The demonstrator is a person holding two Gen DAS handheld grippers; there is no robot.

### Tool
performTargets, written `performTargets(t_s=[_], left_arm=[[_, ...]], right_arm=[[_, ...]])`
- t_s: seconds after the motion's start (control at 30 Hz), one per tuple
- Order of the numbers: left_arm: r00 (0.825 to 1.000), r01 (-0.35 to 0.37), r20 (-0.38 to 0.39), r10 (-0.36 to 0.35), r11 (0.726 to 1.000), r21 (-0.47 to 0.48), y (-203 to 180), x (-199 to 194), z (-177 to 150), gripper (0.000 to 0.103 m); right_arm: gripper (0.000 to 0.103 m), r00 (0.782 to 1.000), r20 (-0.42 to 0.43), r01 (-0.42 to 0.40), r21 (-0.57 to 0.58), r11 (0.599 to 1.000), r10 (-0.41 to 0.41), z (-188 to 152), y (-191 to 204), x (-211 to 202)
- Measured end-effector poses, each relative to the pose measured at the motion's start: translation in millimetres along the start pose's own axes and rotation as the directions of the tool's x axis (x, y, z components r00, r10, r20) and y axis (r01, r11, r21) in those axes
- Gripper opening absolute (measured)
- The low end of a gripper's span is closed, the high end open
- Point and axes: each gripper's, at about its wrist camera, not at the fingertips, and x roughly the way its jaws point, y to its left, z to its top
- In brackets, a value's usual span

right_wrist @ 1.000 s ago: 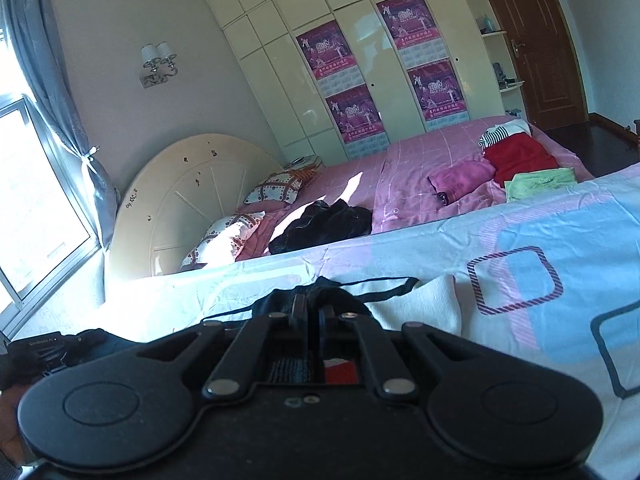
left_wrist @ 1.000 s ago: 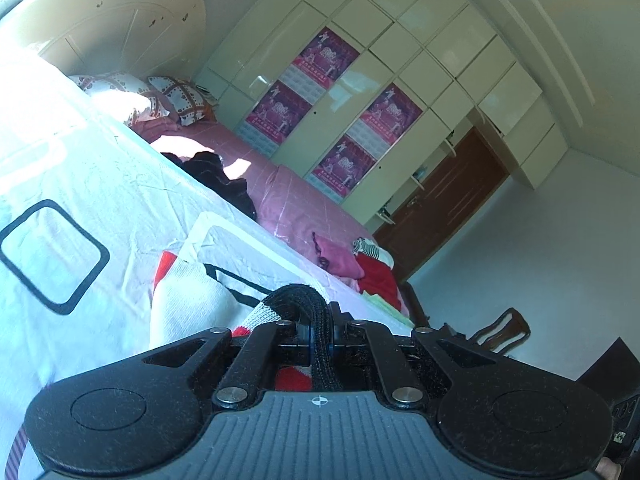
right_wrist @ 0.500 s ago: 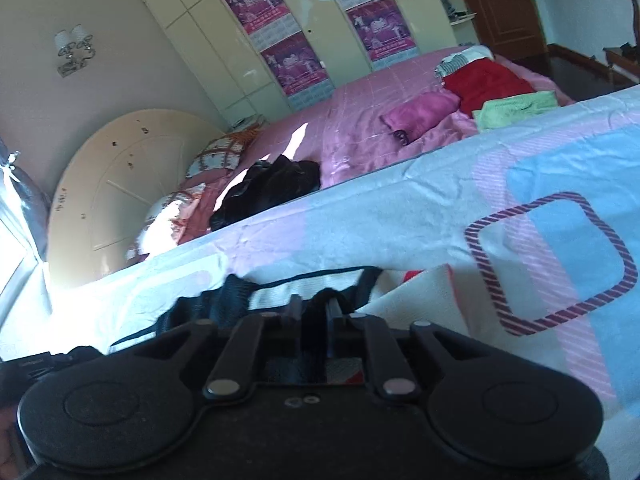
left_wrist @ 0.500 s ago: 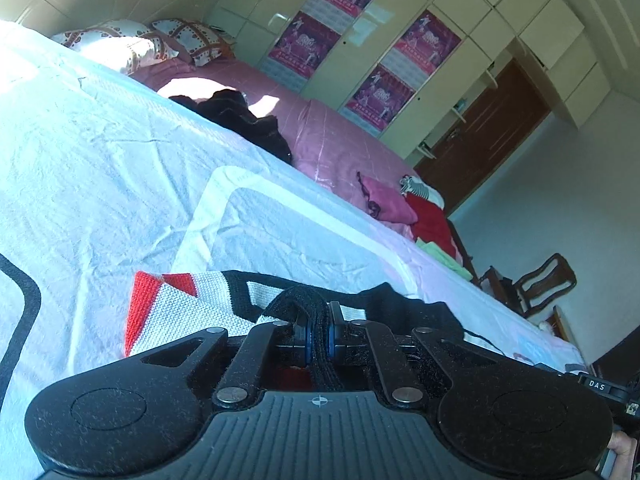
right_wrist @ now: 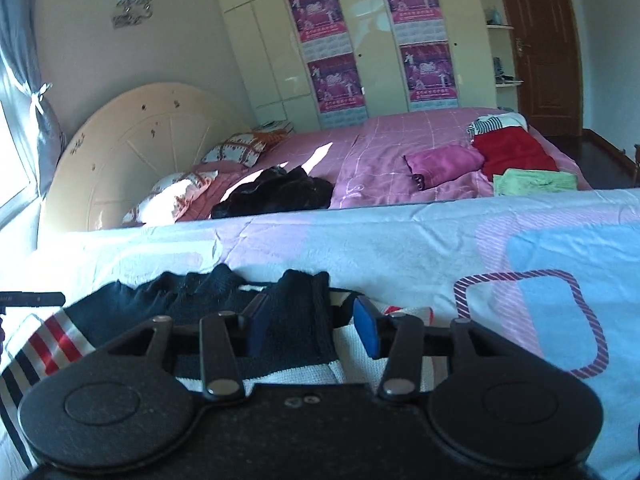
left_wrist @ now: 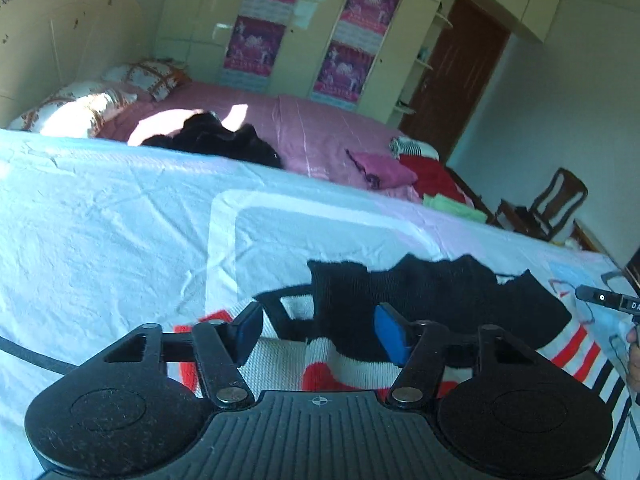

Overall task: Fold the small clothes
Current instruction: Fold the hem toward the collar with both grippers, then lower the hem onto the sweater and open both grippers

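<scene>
- The pale blue sheet runs broad and bare ahead of both sets of jaws; its far edge meets the pink bed, well beyond.
- The small knitted garment, black across the top with white and red-striped parts, lies flat on the sheet directly under and between both sets of jaws.
- The left gripper has just been opening; its jaws stand apart over the black knit, pads off it.
- The right gripper likewise has just been opening, black cloth lying loose between its jaws.
- The wardrobe posters carry print too small to read.
</scene>
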Motion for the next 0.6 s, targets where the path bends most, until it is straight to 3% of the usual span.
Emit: performTargets(t_s=[0.13,0.23,0.3,0.37,0.4,0.43,0.6], left_arm=[[0.997,0.013,-0.081,-0.013,1.000,-0.005,2,15,0,0.057],[0.995,0.036,-0.095,-0.036,0.999,-0.002,1,20,3,0.057],[0.995,0.030,-0.097,-0.026,0.999,0.033,-2,23,2,0.045],[0.996,0.012,-0.092,-0.006,0.997,0.071,-5,21,0,0.034],[0.996,0.015,-0.086,-0.008,0.997,0.076,-5,18,-1,0.024],[0.997,0.020,-0.076,-0.014,0.997,0.078,-5,15,-2,0.008],[0.998,0.037,0.049,-0.041,0.996,0.076,-9,-8,0,0.006]], right_arm=[[0.045,0.997,-0.073,0.032,-0.068,0.997,-0.037,4,5,24],[0.044,0.993,-0.105,0.038,-0.085,0.996,-0.046,6,7,38],[0.038,0.988,-0.142,0.044,-0.108,0.993,-0.059,6,9,48],[0.015,0.983,-0.171,0.045,-0.151,0.987,-0.071,6,17,54],[0.009,0.983,-0.168,0.044,-0.170,0.984,-0.073,5,21,55],[0.006,0.985,-0.156,0.050,-0.187,0.981,-0.080,5,25,54],[0.005,0.996,-0.022,0.085,-0.191,0.978,-0.091,15,32,35]])
